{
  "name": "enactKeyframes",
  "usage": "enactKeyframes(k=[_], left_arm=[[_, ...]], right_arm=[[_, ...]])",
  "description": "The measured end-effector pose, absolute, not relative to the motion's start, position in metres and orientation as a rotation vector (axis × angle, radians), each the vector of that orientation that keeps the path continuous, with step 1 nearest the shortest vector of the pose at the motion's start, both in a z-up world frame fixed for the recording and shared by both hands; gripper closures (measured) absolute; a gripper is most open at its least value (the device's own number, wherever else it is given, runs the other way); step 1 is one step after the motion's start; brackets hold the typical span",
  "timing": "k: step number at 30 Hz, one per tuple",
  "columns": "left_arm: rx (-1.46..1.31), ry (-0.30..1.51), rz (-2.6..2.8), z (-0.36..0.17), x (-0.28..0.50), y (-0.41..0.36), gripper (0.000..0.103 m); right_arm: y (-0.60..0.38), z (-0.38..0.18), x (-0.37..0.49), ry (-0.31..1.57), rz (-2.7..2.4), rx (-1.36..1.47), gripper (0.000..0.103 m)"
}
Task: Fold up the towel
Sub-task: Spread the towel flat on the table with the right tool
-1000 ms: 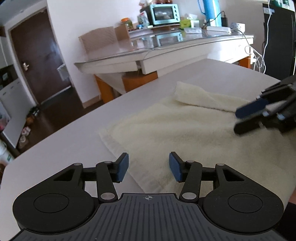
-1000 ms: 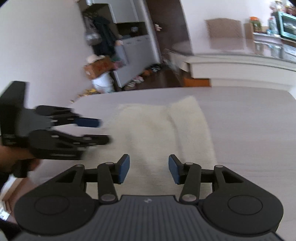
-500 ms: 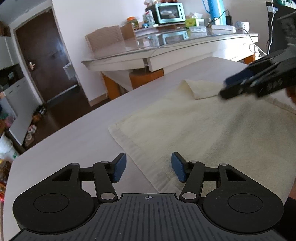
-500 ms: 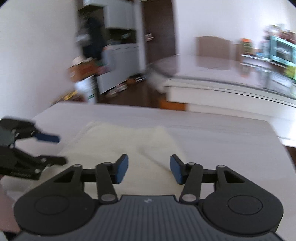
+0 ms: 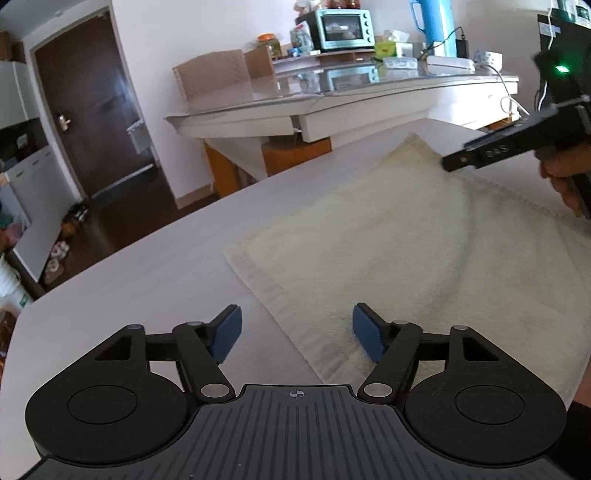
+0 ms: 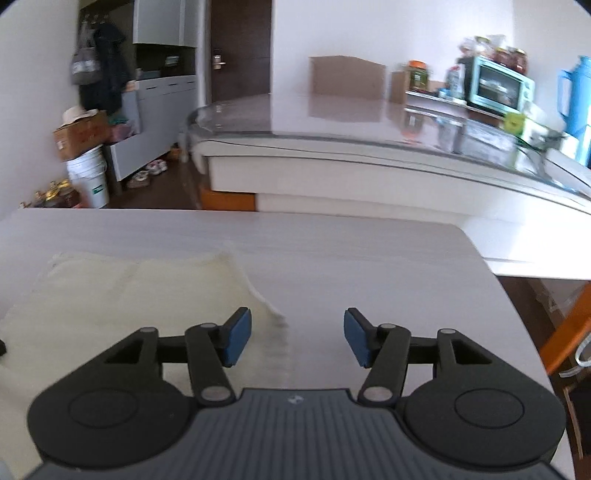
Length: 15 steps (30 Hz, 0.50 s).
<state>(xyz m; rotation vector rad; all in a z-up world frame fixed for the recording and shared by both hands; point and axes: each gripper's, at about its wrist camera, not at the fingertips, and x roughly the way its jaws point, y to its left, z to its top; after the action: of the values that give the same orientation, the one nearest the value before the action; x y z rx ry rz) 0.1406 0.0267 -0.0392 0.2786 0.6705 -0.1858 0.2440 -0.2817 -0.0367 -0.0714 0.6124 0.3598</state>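
A cream towel (image 5: 406, 251) lies spread flat on the white table (image 5: 147, 280). My left gripper (image 5: 297, 334) is open and empty, low over the towel's near left edge, one pad over bare table and one over the towel. My right gripper (image 6: 297, 338) is open and empty at the towel's (image 6: 129, 291) far right corner; its left pad is over the towel and its right pad over bare table (image 6: 369, 266). The right gripper also shows in the left wrist view (image 5: 458, 155), at the towel's far corner.
A glass-topped counter (image 5: 332, 99) with a teal toaster oven (image 5: 340, 24), a blue jug (image 5: 430, 18) and boxes stands beyond the table. A dark door (image 5: 85, 110) is at the left. The table's right edge (image 6: 495, 280) drops off near my right gripper.
The folded-over far corner of the towel now lies flat. My right gripper has swung away from the towel's middle to its far right corner. Both grippers have opened wider. My left gripper has risen slightly.
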Motion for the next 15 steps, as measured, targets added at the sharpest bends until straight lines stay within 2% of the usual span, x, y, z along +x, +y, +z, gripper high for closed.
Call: enactKeyframes(k=[5, 15], left_arm=[[0.288, 0.663, -0.173, -0.037, 0.137, 0.024, 0.029], [0.293, 0.626, -0.230, -0.035, 0.110, 0.007, 0.029]], right_arm=[[-0.274, -0.024, 0.222, 0.613, 0.455, -0.058, 0.044], [-0.319, -0.021, 0.132, 0.686, 0.458, -0.003, 0.044]])
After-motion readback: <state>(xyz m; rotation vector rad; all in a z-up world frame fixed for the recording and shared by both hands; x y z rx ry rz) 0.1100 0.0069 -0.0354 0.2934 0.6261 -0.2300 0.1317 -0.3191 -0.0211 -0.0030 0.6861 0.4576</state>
